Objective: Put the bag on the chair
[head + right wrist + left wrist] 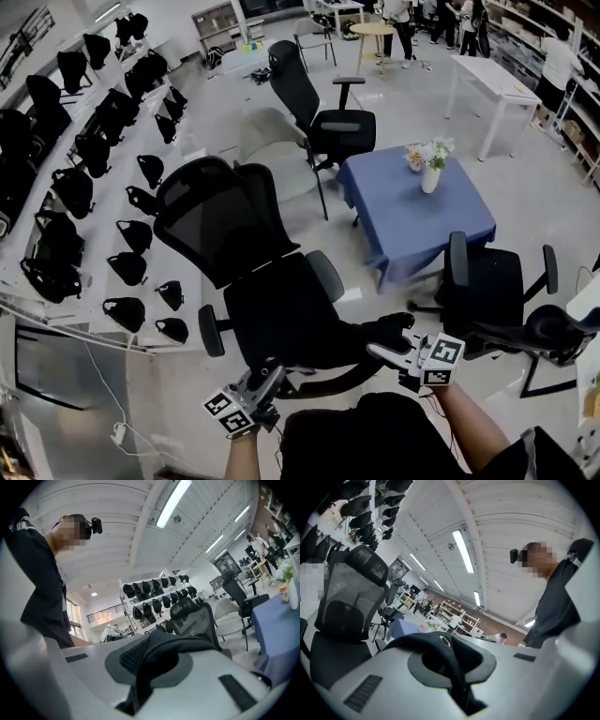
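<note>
Right over the seat of the chair (211, 220), I've got the bag (361, 336) pinched tight in both the left hand-held gripper (270, 373) and right hand-held gripper (380, 349), so I reckon only setting it down and letting go remains.

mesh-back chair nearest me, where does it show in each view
Head view: mesh-back chair at centre, seat toward the bottom edge.
Left gripper view: chair at the left edge.
Right gripper view: chair at centre, just above the black bag strap.
Shared landmark: the blue table, right of the chair in all three views.
</note>
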